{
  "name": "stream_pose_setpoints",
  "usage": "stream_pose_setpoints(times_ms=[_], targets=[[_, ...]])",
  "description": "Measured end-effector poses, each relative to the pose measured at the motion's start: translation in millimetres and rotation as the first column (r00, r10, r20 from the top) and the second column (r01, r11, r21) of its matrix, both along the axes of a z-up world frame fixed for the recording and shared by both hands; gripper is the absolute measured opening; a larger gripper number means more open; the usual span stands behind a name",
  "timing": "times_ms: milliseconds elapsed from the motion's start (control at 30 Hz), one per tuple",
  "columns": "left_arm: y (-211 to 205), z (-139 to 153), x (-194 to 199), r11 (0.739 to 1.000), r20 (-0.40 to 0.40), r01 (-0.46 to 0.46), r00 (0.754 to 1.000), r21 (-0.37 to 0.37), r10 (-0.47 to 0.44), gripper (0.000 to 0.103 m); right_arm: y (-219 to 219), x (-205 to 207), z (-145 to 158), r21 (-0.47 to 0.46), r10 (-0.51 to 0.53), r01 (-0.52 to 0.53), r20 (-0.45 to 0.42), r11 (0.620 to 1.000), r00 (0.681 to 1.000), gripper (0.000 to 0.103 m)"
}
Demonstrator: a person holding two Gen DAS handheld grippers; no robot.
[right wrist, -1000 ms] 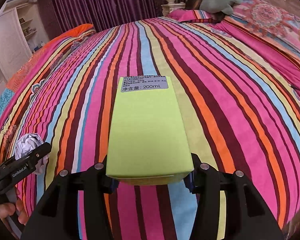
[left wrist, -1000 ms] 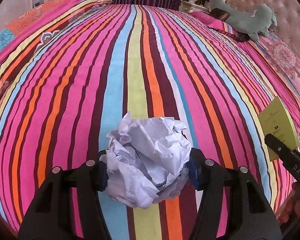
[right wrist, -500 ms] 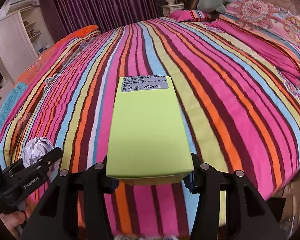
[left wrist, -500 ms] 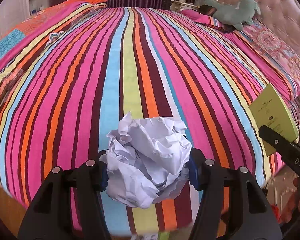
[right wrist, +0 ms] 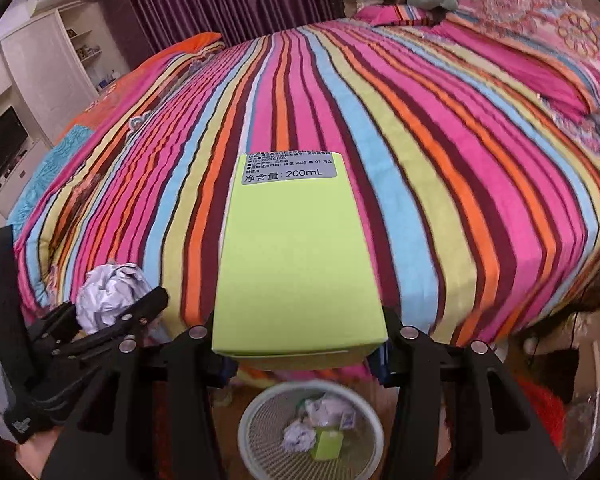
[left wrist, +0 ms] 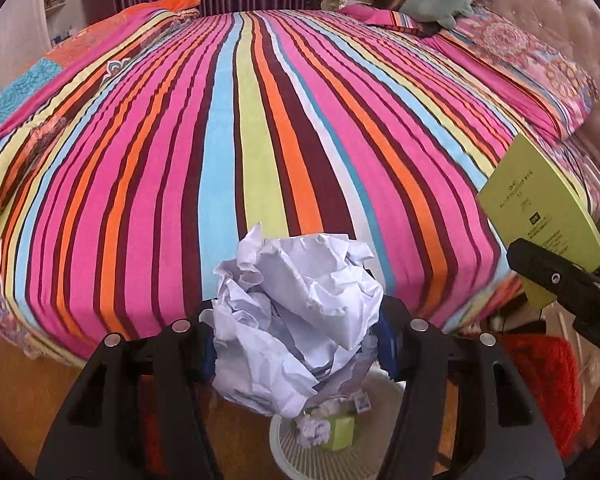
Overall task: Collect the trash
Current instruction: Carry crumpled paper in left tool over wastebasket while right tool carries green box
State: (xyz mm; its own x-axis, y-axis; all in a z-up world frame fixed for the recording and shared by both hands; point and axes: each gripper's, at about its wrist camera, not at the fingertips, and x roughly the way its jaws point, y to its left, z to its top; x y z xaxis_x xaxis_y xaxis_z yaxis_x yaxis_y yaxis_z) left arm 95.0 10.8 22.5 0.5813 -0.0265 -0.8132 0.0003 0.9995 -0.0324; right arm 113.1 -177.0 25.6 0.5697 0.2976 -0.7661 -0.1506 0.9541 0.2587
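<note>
Carried off the striped bed (left wrist: 260, 120) toward a white mesh bin (right wrist: 256, 404) on the floor: crumpled paper ball (left wrist: 296, 328), clamped by its sides in the left gripper (left wrist: 296, 344), jaws part-closed; lime-green carton (right wrist: 296, 264), pinched at its near end in the right gripper (right wrist: 300, 352). Paper judged featherlight, soft, easily squashed, best gripped across its bulk. Carton likely light, stiff, smooth-sided, apt to slip or dent; best held by flat opposite faces.

Crumpled white paper ball (left wrist: 296, 320) and lime-green carton (right wrist: 300, 256) held above white mesh bin (right wrist: 260, 408) with trash.
</note>
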Motion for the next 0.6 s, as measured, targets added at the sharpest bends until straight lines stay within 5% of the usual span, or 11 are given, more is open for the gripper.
stream_pose_setpoints(times_ms=[333,600], targets=[[-12,-33,-53,0.999,-0.07,0.034,0.997,0.019,-0.033,0.058,7,-55,-31,0.034,0.01,-0.006,-0.121,0.999,0.993,0.047],[-20,-84,-61,0.998,-0.267,0.042,0.962,-0.05,-0.054,0.058,7,-65,-84,0.068,-0.011,0.036,-0.342,0.997,0.94,0.047]])
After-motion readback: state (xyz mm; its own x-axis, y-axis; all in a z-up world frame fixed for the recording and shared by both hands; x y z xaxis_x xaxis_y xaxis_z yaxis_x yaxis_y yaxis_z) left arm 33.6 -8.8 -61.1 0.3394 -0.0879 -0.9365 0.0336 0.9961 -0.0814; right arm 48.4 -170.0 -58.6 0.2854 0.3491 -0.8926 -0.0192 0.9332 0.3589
